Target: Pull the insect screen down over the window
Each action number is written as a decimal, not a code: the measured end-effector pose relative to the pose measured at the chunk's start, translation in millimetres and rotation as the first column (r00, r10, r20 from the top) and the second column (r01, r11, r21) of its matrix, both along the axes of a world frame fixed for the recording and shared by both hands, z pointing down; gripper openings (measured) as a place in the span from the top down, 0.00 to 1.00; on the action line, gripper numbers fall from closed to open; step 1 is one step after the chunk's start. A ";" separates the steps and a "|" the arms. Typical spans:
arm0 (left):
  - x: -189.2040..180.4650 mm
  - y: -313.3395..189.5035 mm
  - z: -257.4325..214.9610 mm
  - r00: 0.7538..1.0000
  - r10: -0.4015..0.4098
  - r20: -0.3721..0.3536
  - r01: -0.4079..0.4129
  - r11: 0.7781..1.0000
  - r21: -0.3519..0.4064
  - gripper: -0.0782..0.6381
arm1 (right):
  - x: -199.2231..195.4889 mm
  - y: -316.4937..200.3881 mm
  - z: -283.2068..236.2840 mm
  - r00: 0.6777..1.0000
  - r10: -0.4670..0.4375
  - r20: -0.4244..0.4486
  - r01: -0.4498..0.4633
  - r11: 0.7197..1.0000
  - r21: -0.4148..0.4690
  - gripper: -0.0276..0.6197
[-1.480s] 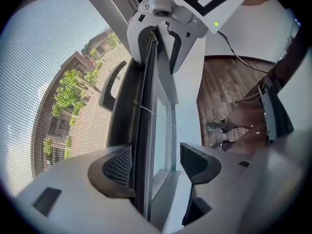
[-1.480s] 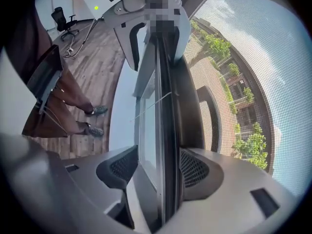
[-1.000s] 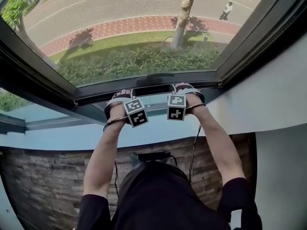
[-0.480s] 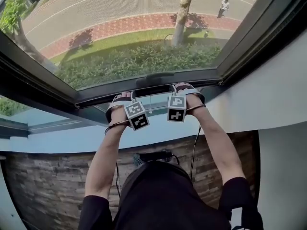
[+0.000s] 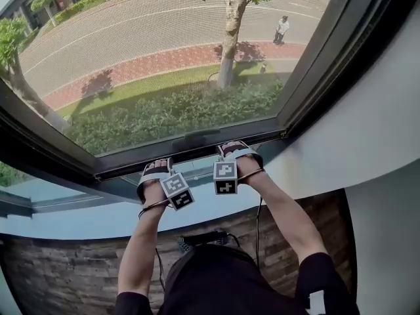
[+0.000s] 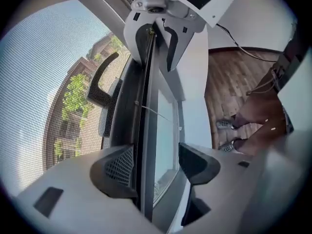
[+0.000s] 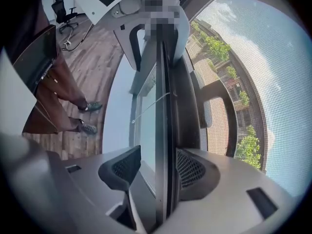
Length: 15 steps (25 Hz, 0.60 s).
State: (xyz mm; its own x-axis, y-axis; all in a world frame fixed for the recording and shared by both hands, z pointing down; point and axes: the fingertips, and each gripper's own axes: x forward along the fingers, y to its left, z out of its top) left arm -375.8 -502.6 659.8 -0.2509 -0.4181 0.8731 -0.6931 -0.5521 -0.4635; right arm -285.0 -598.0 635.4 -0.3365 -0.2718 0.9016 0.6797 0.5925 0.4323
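Left tool (image 6: 156, 155) unclenched, astride bottom bar (image 6: 141, 126), jaws just closing in, only picture-left pad touching. Right tool (image 7: 158, 155) likewise loose, just closing, picture-right pad on bar. Insect screen (image 5: 164, 51) down, filling upper head view, bar lower centre.
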 end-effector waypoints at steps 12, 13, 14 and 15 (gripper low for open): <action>0.3 -0.7 2.9 0.999 0.007 -0.053 -0.004 0.999 0.054 0.46 | -8.8 -10.6 17.4 0.996 0.004 0.084 -0.009 0.998 0.064 0.60; 1.3 -0.2 2.3 0.999 0.008 -0.052 -0.005 0.998 0.060 0.46 | -8.0 -10.3 16.6 0.996 0.009 0.089 -0.015 0.998 0.068 0.60; 2.5 0.0 1.4 0.999 0.009 -0.049 -0.006 0.998 0.066 0.46 | -7.0 -9.8 14.9 0.995 0.017 0.098 -0.024 0.997 0.069 0.60; 3.1 0.1 1.1 0.999 0.009 -0.040 -0.006 0.997 0.072 0.46 | -6.0 -8.9 12.2 0.993 0.025 0.111 -0.033 0.997 0.069 0.60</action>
State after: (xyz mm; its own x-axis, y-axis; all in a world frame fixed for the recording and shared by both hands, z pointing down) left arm -372.7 -502.4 660.9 -0.2130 -0.4817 0.8501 -0.7076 -0.5239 -0.4742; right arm -290.9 -606.9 647.6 -0.4235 -0.3450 0.8376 0.6086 0.5766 0.5452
